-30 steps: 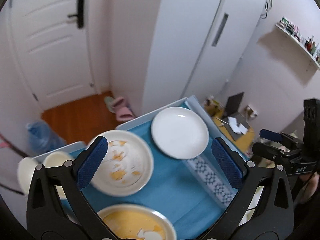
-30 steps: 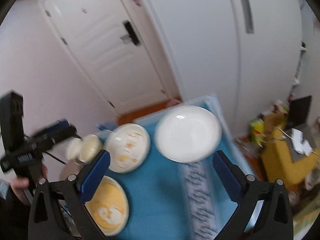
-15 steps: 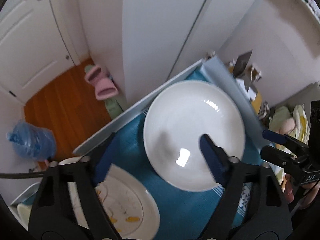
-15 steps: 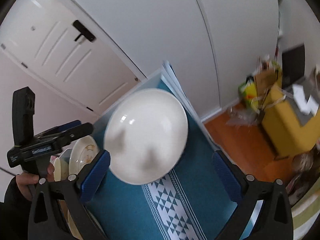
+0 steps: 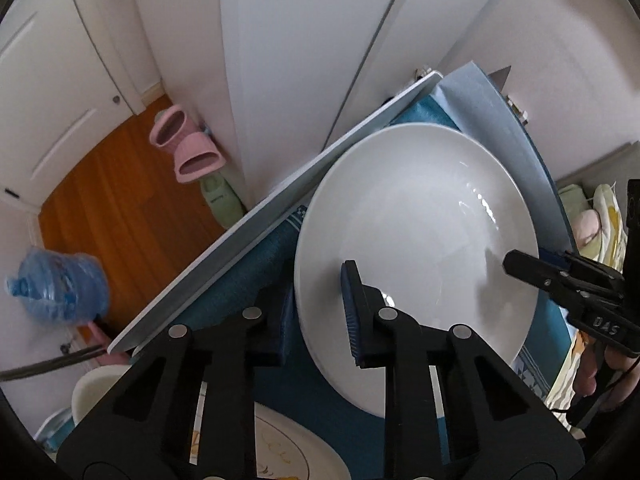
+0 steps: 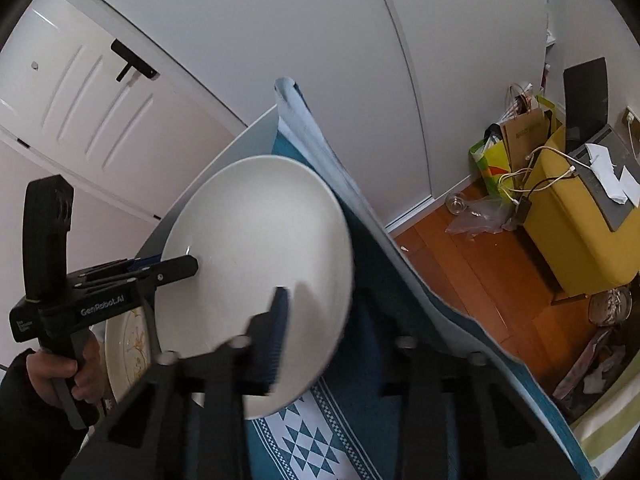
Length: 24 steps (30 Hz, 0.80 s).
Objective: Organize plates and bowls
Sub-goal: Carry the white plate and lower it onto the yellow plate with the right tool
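Observation:
A plain white plate (image 5: pixel 420 232) lies at the far corner of the blue tablecloth (image 5: pixel 240 284). My left gripper (image 5: pixel 316 316) has its jaws closing on the plate's near-left rim, one pad on top (image 5: pixel 352 312) and the other finger outside the edge. The right gripper (image 5: pixel 516 260) comes in from the right, tip on the rim. In the right wrist view the same plate (image 6: pixel 256 248) sits with its right rim between my right gripper's (image 6: pixel 324 332) closing jaws. The left gripper (image 6: pixel 176 270) pinches the opposite side.
A plate with yellow marks (image 5: pixel 280 456) and a white bowl (image 5: pixel 96 388) sit nearer on the cloth. The table's far edge (image 5: pixel 280 208) runs close behind the white plate. On the floor are a water bottle (image 5: pixel 56 284), slippers (image 5: pixel 188 152) and a yellow cabinet (image 6: pixel 580 216).
Both grippers came down over the table onto the white plate. Their jaws went from wide open to pinched on its rim, left and right.

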Available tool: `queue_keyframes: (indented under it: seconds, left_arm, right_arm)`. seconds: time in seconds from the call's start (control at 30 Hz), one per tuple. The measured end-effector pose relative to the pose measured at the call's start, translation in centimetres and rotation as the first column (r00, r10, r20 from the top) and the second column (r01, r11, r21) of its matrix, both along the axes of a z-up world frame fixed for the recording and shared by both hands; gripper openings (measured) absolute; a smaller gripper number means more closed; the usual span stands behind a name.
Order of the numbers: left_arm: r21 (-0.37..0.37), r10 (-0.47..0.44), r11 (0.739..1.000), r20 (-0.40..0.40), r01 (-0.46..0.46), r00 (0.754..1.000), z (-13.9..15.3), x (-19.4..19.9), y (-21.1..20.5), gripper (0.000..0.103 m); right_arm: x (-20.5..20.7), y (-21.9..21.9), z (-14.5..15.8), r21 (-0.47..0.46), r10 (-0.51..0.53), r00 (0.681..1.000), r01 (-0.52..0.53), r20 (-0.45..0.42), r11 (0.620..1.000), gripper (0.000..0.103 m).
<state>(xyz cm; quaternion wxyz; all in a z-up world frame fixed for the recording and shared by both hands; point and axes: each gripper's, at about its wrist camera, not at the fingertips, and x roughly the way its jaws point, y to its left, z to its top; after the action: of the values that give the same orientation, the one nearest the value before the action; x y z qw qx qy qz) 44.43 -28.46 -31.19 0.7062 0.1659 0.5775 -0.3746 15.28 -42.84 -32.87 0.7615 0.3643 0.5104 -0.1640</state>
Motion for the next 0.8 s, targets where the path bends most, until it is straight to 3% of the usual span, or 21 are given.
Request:
queue_keyframes:
  seconds: [0.1, 0.5, 0.8]
  left_arm:
    - [0.003, -0.003, 1.0, 0.01, 0.003, 1.0, 0.1, -0.2, 0.0, 0.02]
    - [0.02, 0.014, 1.0, 0.054, -0.015, 0.998, 0.8, -0.7, 0.0, 0.019]
    - [-0.015, 0.06, 0.998, 0.089, -0.059, 0.994, 3.5, -2.4, 1.2, 0.02]
  right_arm:
    - [0.1, -0.1, -0.5, 0.0, 0.002, 1.0, -0.002, -0.014, 1.0, 0.018]
    - [0.1, -0.2, -0.1, -0.01, 0.046, 0.999, -0.046, 0.007, 0.999, 0.018]
    - [-0.3, 0.0, 2.7, -0.043, 0.083, 0.996, -0.082, 0.034, 0.996, 0.018]
